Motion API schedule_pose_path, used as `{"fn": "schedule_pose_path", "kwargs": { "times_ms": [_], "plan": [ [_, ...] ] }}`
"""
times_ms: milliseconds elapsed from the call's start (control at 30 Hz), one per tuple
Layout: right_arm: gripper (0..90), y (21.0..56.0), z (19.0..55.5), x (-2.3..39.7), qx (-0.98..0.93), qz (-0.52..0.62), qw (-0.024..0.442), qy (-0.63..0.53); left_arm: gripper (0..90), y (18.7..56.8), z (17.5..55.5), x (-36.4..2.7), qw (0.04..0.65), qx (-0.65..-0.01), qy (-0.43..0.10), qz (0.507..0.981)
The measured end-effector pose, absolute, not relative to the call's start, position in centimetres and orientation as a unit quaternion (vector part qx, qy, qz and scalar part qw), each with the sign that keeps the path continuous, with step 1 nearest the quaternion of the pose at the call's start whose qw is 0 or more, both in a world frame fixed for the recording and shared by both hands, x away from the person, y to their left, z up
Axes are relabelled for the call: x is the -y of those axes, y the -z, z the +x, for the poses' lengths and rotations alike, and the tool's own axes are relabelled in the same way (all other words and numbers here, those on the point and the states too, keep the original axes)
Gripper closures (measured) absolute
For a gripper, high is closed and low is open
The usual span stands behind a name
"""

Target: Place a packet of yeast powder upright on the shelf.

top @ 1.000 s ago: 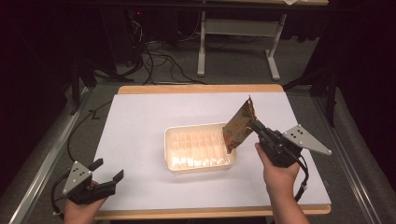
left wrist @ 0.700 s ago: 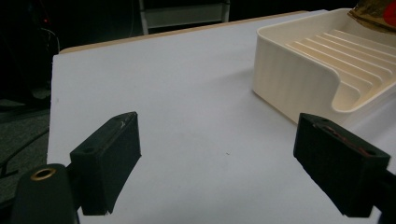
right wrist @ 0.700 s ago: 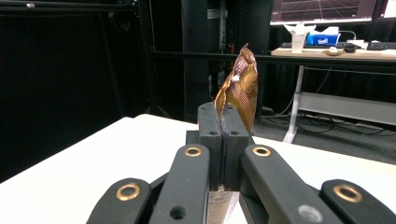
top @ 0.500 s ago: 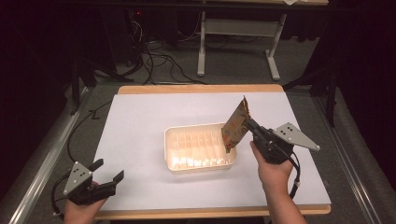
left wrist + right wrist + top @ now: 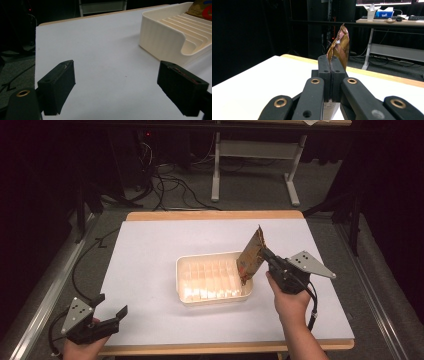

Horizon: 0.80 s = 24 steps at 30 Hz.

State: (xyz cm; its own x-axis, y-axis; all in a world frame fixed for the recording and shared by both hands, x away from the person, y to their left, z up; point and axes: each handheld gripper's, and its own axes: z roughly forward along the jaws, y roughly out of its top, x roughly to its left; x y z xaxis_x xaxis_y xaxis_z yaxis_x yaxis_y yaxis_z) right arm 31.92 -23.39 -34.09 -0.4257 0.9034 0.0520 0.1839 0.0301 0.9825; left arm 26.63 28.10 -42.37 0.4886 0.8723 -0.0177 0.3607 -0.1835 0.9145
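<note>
Right gripper (image 5: 264,257) closed on brown snack packet (image 5: 251,256), held upright over right end of cream tray (image 5: 212,297). Packet judged light, thin, crinkly; best pinched at flat edge. Left gripper (image 5: 111,312) wide open, empty.

Tray (image 5: 212,297) mid-table; bare table (image 5: 150,250) all around

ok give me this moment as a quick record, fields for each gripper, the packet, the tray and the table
left gripper: open, jaws wide apart, holding nothing, at the near left corner of the table
right gripper: shut on the snack packet, at the tray's right end
snack packet: brown and gold, crinkled, held tilted upright over the tray's right end
tray: cream plastic, ribbed floor, near the table's middle
table: white top with a wooden edge
</note>
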Motion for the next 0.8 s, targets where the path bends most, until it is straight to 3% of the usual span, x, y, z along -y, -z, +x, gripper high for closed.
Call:
{"fn": "schedule_pose_path", "kwargs": {
  "times_ms": [800],
  "plan": [
    [90.0, 37.1, 33.3, 21.7, -0.666, 0.429, 0.316, -0.522, 15.3, 42.4, 26.4, -28.2, 0.473, -0.428, -0.271, 0.721]
  ]
}}
